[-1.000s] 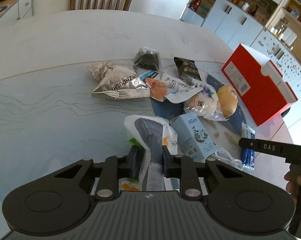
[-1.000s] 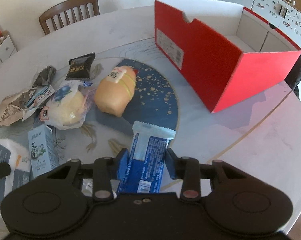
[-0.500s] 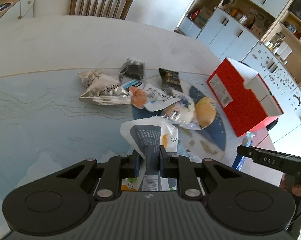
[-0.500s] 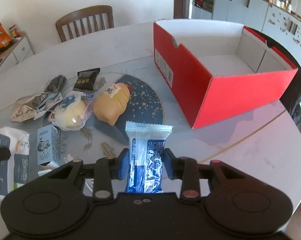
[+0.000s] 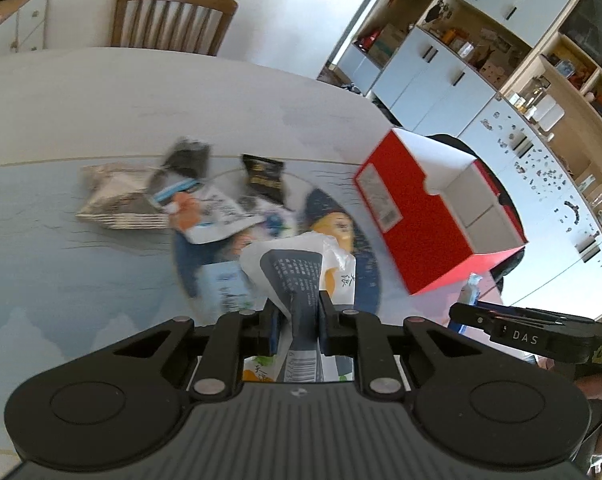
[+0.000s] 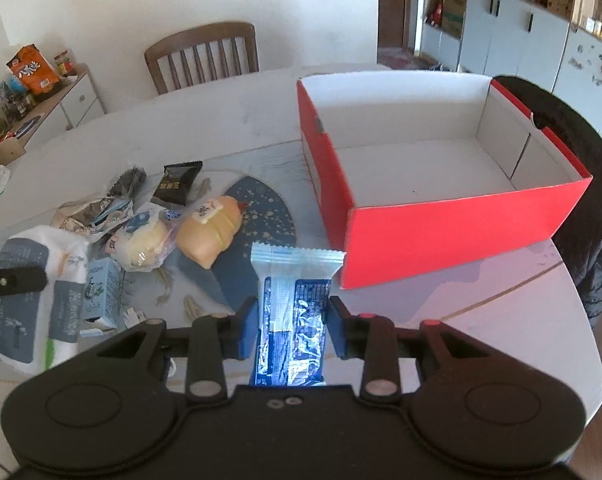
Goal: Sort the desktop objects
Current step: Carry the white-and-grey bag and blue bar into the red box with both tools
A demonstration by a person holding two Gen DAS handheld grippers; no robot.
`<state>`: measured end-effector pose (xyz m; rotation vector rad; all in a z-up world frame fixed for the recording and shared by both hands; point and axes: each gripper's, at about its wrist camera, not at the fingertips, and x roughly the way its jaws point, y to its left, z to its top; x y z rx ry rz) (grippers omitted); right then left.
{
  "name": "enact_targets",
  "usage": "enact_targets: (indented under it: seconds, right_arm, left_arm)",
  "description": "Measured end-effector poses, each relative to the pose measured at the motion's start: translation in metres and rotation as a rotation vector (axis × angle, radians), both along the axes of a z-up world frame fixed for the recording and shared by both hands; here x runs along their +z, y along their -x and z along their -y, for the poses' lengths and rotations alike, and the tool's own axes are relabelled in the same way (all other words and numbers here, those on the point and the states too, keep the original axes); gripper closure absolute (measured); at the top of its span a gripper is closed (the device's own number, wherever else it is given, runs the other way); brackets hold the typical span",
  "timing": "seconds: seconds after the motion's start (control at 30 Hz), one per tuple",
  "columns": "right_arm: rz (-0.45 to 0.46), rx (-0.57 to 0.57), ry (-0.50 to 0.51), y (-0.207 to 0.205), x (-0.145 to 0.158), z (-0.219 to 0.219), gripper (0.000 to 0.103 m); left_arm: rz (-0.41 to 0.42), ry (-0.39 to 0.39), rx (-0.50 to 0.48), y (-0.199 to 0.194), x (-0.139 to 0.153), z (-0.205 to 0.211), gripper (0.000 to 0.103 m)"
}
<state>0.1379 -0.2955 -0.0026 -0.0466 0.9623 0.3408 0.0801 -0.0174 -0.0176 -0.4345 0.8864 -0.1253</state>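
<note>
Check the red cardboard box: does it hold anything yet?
Empty. The red cardboard box shows only its bare white floor and walls in the right wrist view.

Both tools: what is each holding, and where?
Left tool pinches the white-and-grey pouch at its lower middle; right tool grips the blue wrapper across its sides.

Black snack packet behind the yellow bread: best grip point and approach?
Take the black snack packet by its crimped top edge, coming from above on the far side. It lies flat, that edge looks clear, and the wrapped breads crowd its near end.
</note>
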Motion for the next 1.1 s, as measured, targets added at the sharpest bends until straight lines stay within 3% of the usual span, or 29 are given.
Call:
enact_targets:
  seconds: [0.7,1.1]
  right_arm:
    - [0.016,0.077,-0.056,-0.063,0.042,0.099,0.069]
    - [0.099,0.088,-0.073,-0.109,0.059,0.133,0.069]
  left_arm:
    - [0.043,0.006,-0.072,-0.071,0.034,0.114,0.086]
    - [0.103,0.009,-0.117,-0.117,0.059,0.163,0.086]
